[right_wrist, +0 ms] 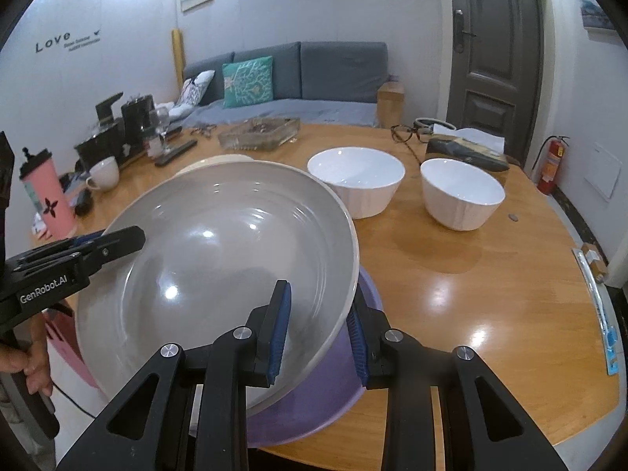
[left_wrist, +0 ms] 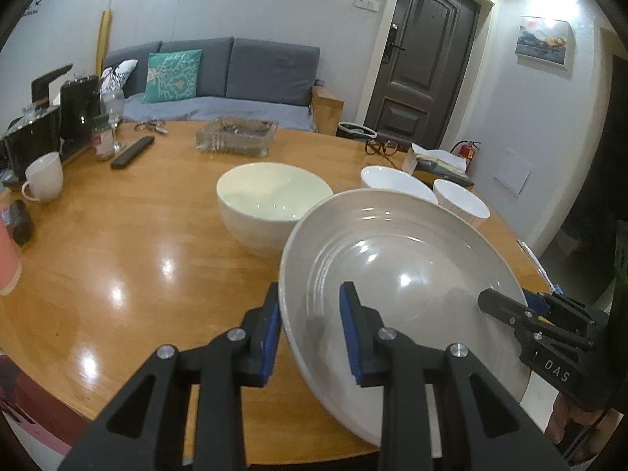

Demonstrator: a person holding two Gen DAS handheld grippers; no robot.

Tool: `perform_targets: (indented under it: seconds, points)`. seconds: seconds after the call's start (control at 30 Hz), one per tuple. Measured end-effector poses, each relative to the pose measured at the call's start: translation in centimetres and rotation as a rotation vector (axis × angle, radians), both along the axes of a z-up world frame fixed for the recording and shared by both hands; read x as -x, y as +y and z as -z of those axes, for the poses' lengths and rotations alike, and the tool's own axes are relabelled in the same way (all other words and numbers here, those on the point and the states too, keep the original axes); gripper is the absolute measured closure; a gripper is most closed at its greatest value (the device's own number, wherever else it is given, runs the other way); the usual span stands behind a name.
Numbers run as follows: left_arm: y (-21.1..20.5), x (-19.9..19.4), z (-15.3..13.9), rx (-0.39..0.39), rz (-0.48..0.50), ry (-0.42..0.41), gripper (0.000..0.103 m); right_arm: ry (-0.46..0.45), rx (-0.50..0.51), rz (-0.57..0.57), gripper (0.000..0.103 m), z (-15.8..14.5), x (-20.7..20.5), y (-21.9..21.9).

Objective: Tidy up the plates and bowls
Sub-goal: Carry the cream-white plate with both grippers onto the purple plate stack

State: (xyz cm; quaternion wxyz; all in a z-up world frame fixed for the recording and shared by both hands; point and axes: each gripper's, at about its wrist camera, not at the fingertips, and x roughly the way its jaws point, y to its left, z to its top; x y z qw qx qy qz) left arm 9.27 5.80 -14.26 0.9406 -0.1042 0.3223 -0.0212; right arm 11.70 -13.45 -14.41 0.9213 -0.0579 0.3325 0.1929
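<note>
Both the left gripper (left_wrist: 310, 333) and right gripper (right_wrist: 320, 333) are clamped on opposite rims of the grey plate (right_wrist: 219, 259), steadying it over the purple plate (right_wrist: 314, 412), probably for stacking.

the big grey glazed ceramic plate (right_wrist: 219, 243) filling the middle of the right wrist view is smooth and glossy, throwing back white glints, and the lilac plate (right_wrist: 314, 404) under it near the lower middle looks smooth too, with a duller sheen. the round honey-coloured wooden table (left_wrist: 129, 259) is varnished to a bright shine, and the cream ceramic bowl (left_wrist: 271, 204) at centre and the two white ceramic bowls (right_wrist: 356, 180) (right_wrist: 462, 192) at upper right are glossy. the gripper fingers (left_wrist: 355, 329) are matt black plastic with ribbed blue pads that look rubbery and silvery metal pins.
</note>
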Motion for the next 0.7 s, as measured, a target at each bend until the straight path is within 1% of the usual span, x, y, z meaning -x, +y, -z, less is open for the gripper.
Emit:
perform_targets:
  seconds: [0.17,0.33,0.53,0.7]
  points:
    - [-0.9,-0.4,0.7,-0.005,0.018,0.025,0.078,0.017,0.009,0.015,0.079,0.6,0.0,-0.5]
    - [-2.1,-0.5,1.0,-0.03,0.03,0.045,0.078,0.028,0.005,0.022,0.079,0.8,0.2,-1.5]
    - [-3.0,-0.4,1.2,-0.051,0.045,0.053,0.074,0.037,0.007,0.029,0.079,1.3,0.4,-2.0]
    - [-3.5,-0.7,1.7,-0.067,0.049,0.067,0.074,0.045,0.01,0.034,0.079,1.7,0.4,-2.4]
